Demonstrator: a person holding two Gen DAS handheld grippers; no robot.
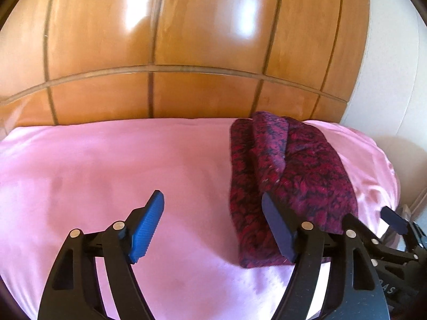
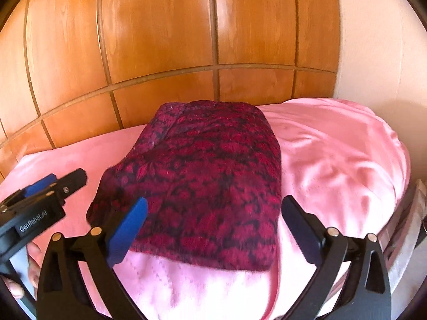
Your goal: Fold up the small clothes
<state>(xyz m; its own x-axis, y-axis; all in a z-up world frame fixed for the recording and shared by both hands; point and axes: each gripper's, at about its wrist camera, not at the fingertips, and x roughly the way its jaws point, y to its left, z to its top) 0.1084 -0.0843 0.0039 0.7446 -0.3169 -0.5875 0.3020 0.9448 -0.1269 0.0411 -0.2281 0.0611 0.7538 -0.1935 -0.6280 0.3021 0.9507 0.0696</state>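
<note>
Where jaws gape, one folded garment [image 2: 202, 184].

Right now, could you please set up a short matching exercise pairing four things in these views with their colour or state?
Things:
1. folded garment
2. bed sheet
3. wardrobe panels
4. right gripper

Colour or state:
A. glossy orange-brown wood
B. jaws open, nothing held
C. dark red with a black pattern
D. plain pink

Pairs: 1-C, 2-D, 3-A, 4-B
</note>
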